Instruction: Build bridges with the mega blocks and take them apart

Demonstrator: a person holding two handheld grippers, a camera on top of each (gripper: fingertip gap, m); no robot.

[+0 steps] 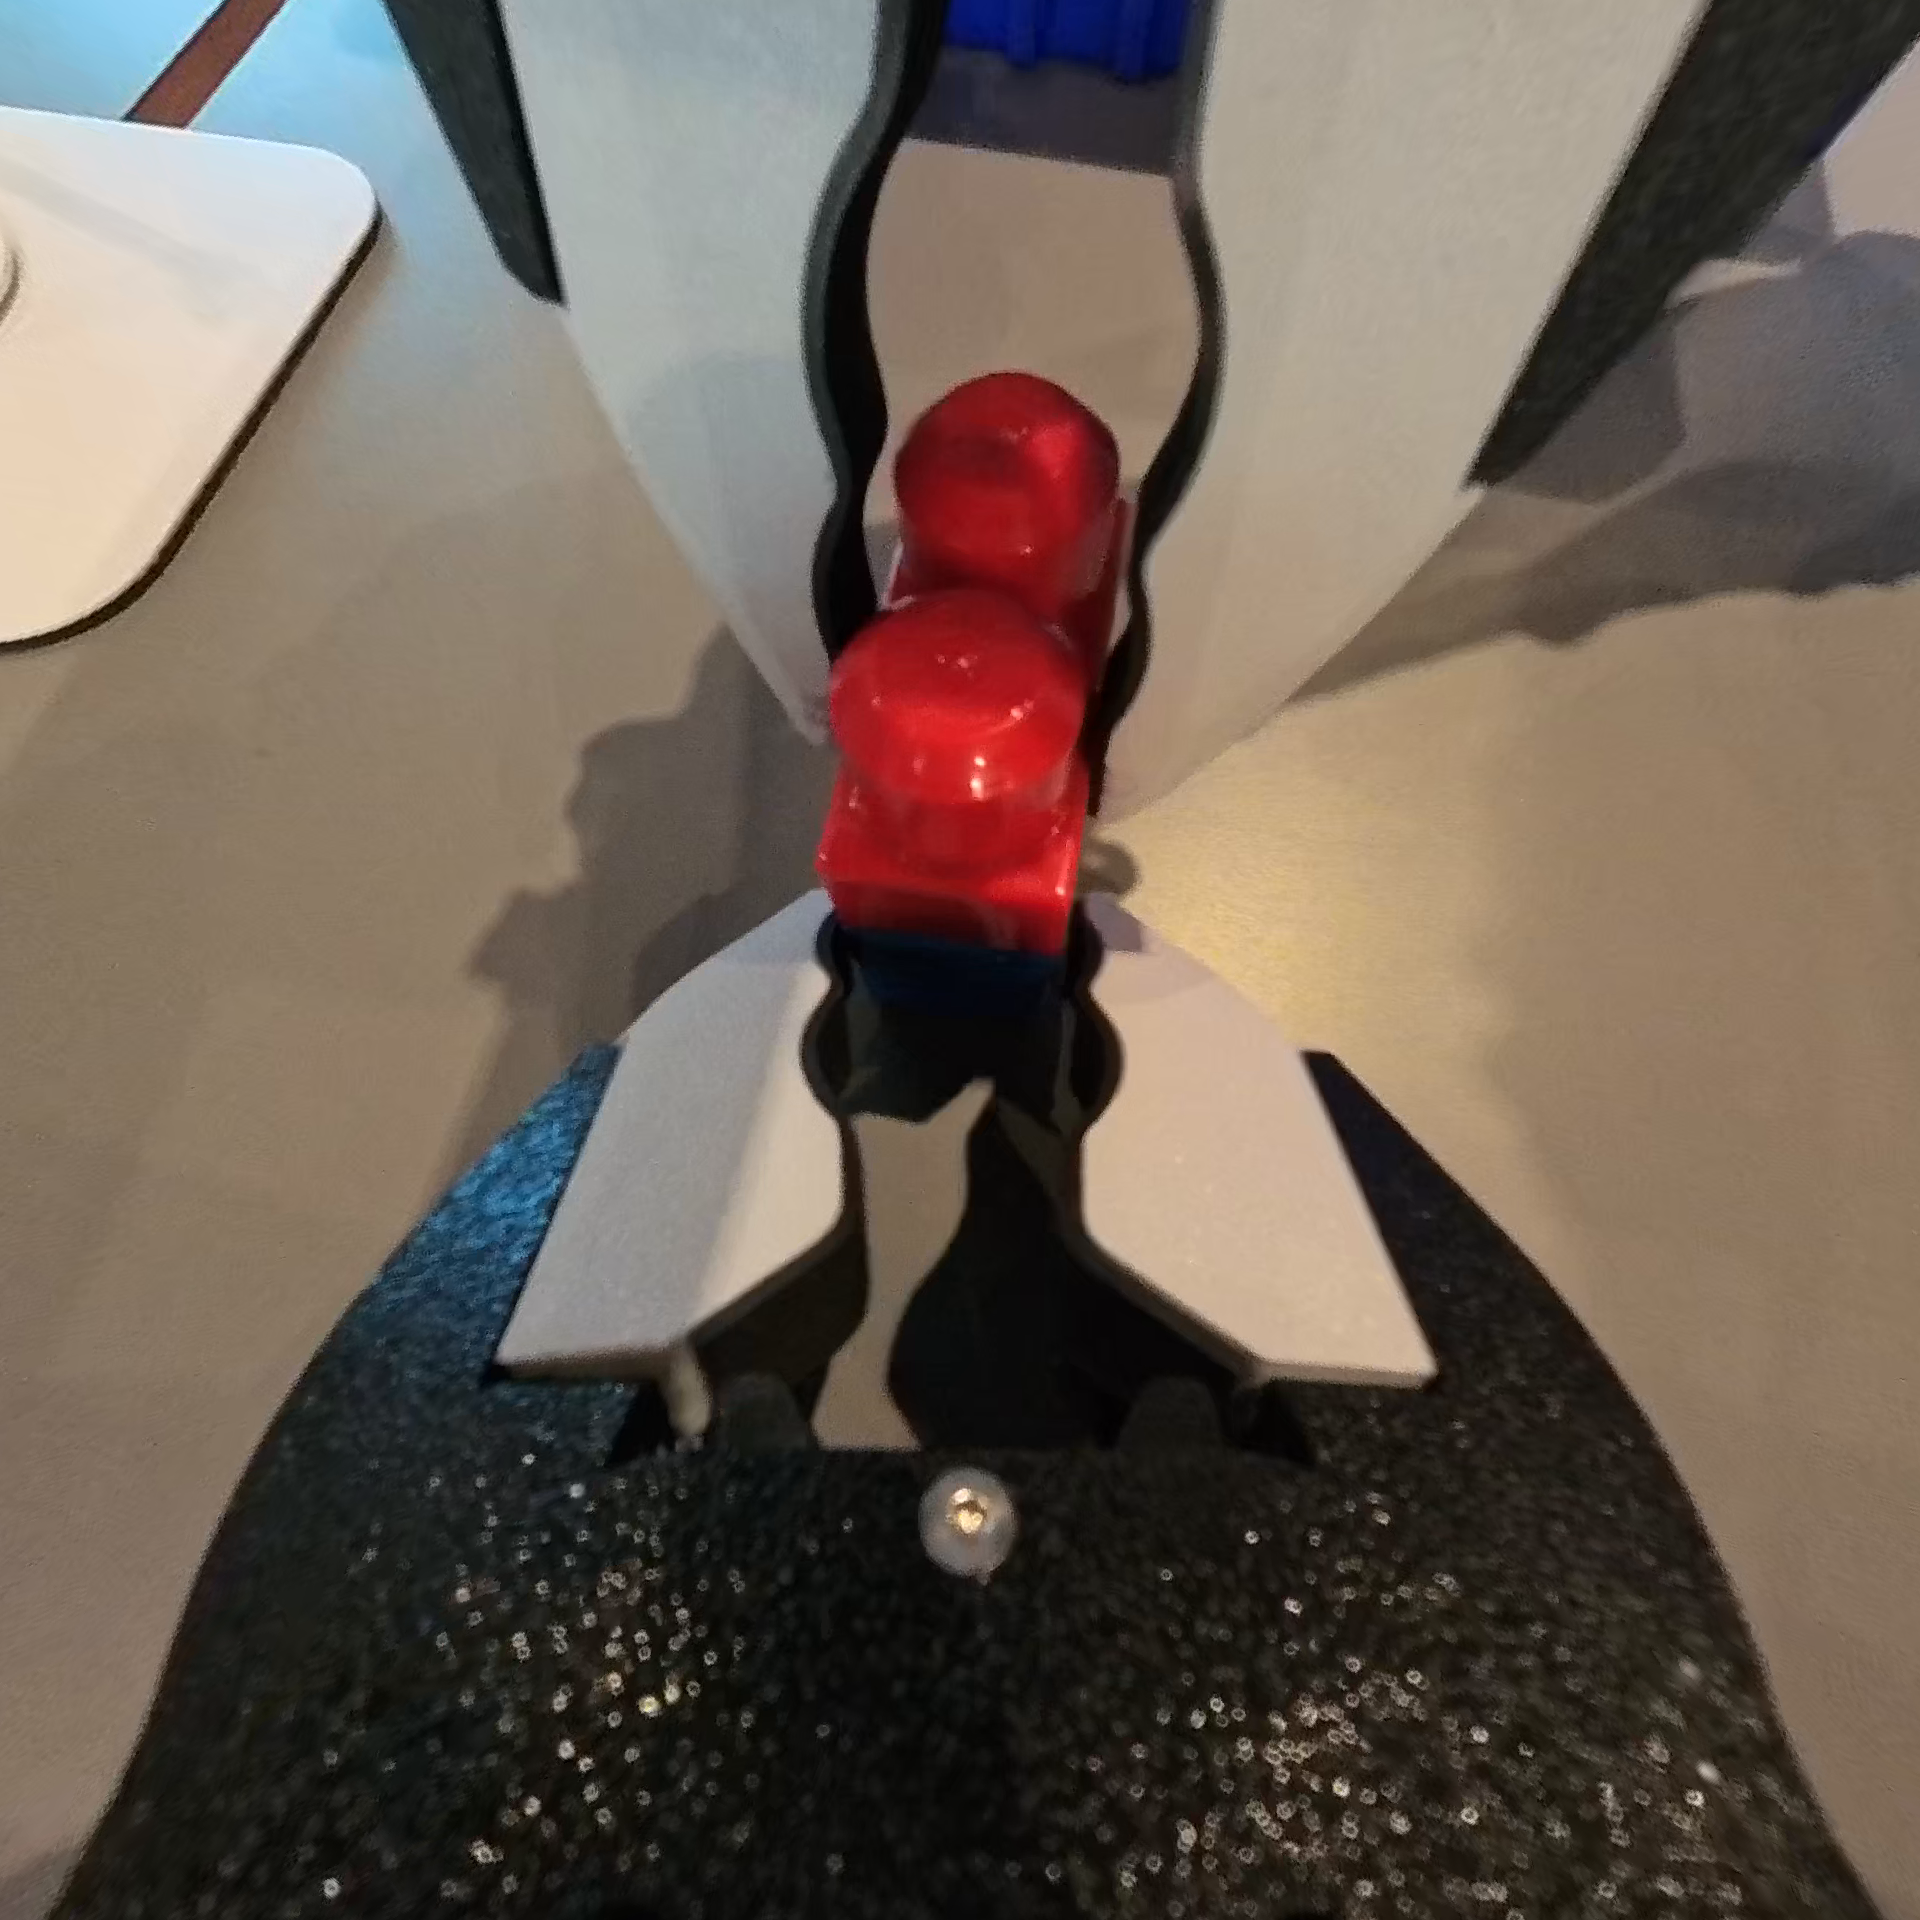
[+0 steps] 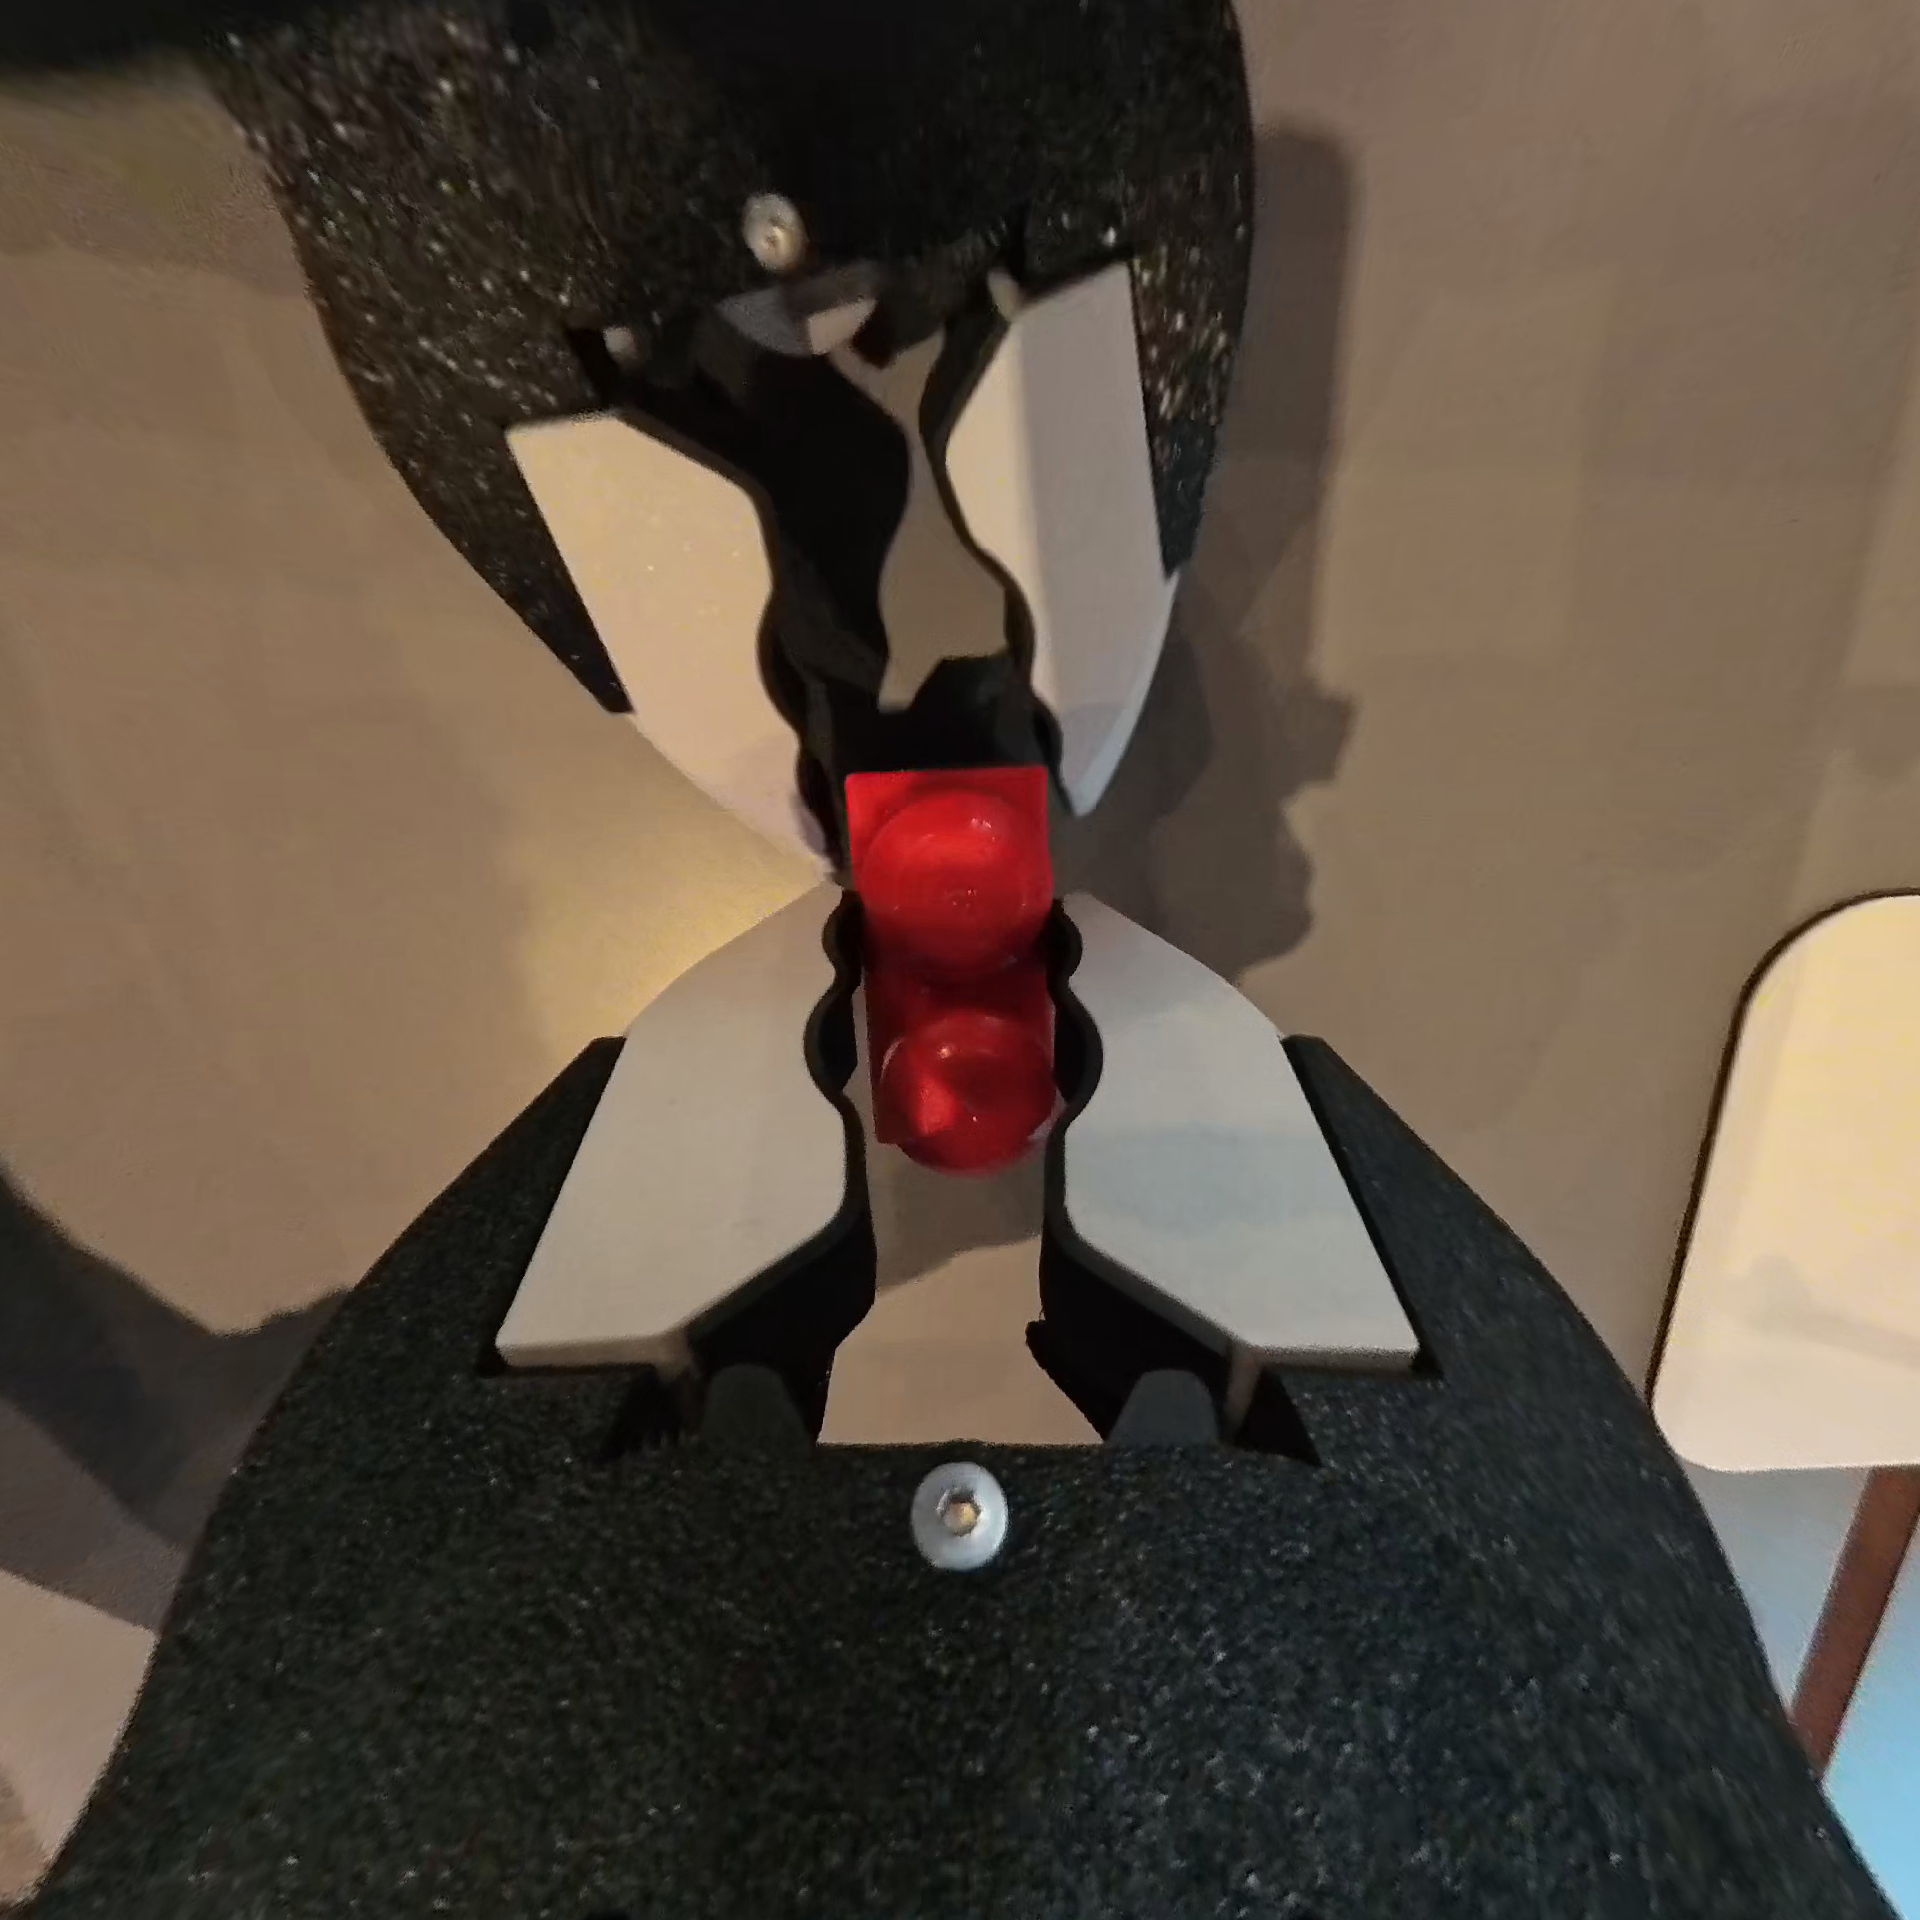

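Observation:
A red two-stud block (image 1: 966,727) sits on top of a blue block (image 1: 935,982), held between both grippers over the beige table. My left gripper (image 1: 951,935) is shut on the blue block under the near end of the red one. My right gripper (image 1: 966,774) reaches in from the opposite side, its jaws closed on the red block's sides. In the right wrist view my right gripper (image 2: 951,935) is shut on the red block (image 2: 945,894). Facing it, the left gripper (image 2: 945,821) holds the dark-looking blue block (image 2: 935,727).
A white board with rounded corners (image 1: 156,364) lies on the table to the left; it also shows in the right wrist view (image 2: 1818,1195). A blue thing (image 1: 1049,42) lies beyond the right gripper. The table's brown edge (image 2: 1849,1610) is nearby. The grippers are tip to tip, or close to it.

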